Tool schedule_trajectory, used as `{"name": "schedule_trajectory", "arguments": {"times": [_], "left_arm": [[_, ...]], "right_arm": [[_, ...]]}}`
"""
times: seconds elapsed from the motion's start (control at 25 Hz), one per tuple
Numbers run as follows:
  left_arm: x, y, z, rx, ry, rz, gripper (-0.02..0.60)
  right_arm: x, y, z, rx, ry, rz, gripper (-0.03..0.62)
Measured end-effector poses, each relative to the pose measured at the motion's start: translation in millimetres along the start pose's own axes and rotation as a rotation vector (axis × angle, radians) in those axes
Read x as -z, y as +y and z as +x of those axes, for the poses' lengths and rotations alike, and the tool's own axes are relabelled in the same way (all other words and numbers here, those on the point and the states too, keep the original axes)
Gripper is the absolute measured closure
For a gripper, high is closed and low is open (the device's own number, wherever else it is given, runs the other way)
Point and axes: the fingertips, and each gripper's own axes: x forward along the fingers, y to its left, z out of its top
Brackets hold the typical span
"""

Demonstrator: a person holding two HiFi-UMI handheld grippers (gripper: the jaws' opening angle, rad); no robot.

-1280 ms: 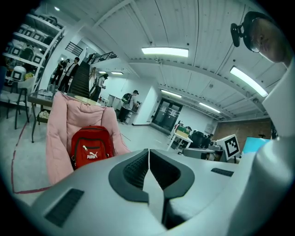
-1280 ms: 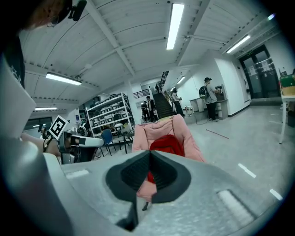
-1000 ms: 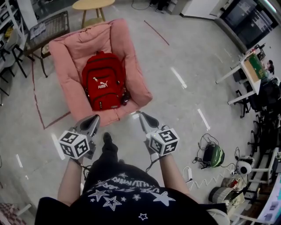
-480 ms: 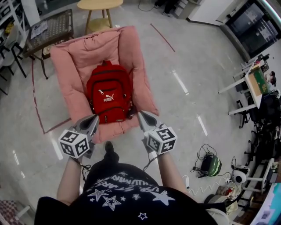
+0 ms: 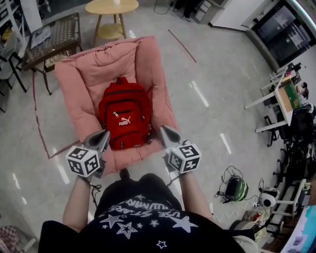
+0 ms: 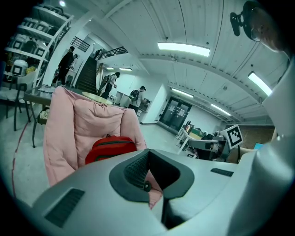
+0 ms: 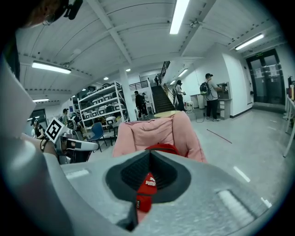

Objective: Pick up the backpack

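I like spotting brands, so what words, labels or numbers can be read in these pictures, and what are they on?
"PUMA": white letters on the front of the red backpack, clearest in the right gripper view.
Print on the person's black shirt: upside down and too blurred to read.
Nothing else is legible.

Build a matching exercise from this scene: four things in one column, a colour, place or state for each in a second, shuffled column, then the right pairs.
Things
1. backpack
2. chair
3. round table
4. left gripper

Descriptions
A. pale wood, beyond the chair
B. shut, empty
C. red, lying in the chair
D. pink

Pairs: 1-C, 2-D, 3-A, 4-B
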Motion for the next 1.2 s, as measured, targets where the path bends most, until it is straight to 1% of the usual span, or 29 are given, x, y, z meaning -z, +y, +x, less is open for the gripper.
{"name": "schedule_trajectory", "arguments": {"times": [0.2, 0.28, 0.4, 0.6, 0.72, 0.88, 0.92, 0.96, 1.0, 1.04, 1.08, 1.16, 1.2], "left_arm": [[2.9, 15.3, 15.0, -0.014, 0.026, -0.021, 0.572], [5.7, 20.3, 23.2, -0.02, 0.039, -0.028, 0.572], [2.8, 28.7, 40.1, -0.026, 0.058, -0.032, 0.572], [-2.5, 44.0, 62.4, -0.082, 0.064, -0.067, 0.572], [-12.1, 59.2, 82.5, -0.114, 0.066, -0.06, 0.572], [-23.6, 79.4, 110.6, -0.146, 0.052, -0.083, 0.572], [-26.0, 84.4, 117.2, -0.154, 0.047, -0.078, 0.571], [-28.3, 89.0, 123.7, -0.158, 0.04, -0.073, 0.571], [-30.3, 93.2, 130.1, -0.156, 0.031, -0.071, 0.556], [-31.4, 97.5, 136.6, -0.152, 0.025, -0.074, 0.522], [-31.1, 102.4, 143.1, -0.154, 0.024, -0.077, 0.491], [-27.3, 114.5, 155.5, -0.176, 0.042, -0.066, 0.392], [-24.9, 121.0, 161.0, -0.192, 0.056, -0.052, 0.366]], "right_arm": [[6.3, -17.5, 13.1, 0.012, 0.045, -0.01, 0.594], [10.2, -27.7, 22.8, 0.006, 0.065, -0.006, 0.594], [6.1, -42.5, 47.6, -0.018, 0.066, 0.005, 0.594], [4.9, -60.9, 92.0, -0.065, 0.098, -0.001, 0.594], [4.3, -80.3, 118.2, -0.058, 0.127, 0.0, 0.594], [4.9, -103.4, 152.1, -0.059, 0.169, 0.005, 0.59], [6.0, -107.4, 161.6, -0.068, 0.178, 0.008, 0.512], [7.5, -110.7, 171.3, -0.079, 0.188, 0.009, 0.45], [9.3, -113.3, 181.0, -0.089, 0.198, 0.006, 0.424], [11.4, -115.4, 190.7, -0.099, 0.206, 0.0, 0.379], [14.1, -117.1, 200.3, -0.108, 0.215, -0.009, 0.319], [21.2, -119.1, 218.6, -0.127, 0.238, -0.036, 0.22], [25.2, -119.0, 227.3, -0.14, 0.254, -0.053, 0.182]]}}
